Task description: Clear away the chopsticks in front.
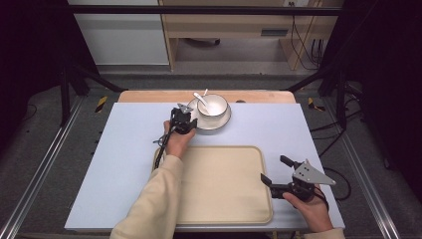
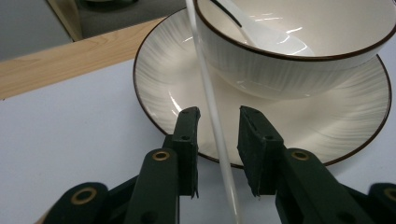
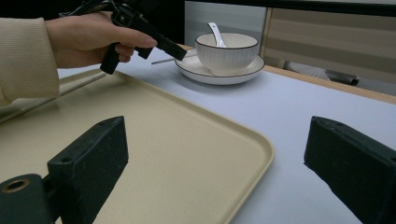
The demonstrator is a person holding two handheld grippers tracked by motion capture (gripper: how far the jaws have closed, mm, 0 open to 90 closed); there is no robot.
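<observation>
The left gripper [image 2: 217, 119] sat at the near rim of the white plate [image 2: 154, 84], its jaws slightly apart and straddling the rim edge without clamping it. A white bowl [image 2: 280, 70] with a spoon [image 2: 261, 32] stood on that plate. The right gripper [image 1: 274, 170] hovered wide apart over the beige tray's [image 1: 224, 184] right edge.

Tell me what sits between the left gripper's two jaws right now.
In the left gripper view, the left gripper is open, with the plate rim between its jaws, plus a thin white line I cannot identify.
</observation>
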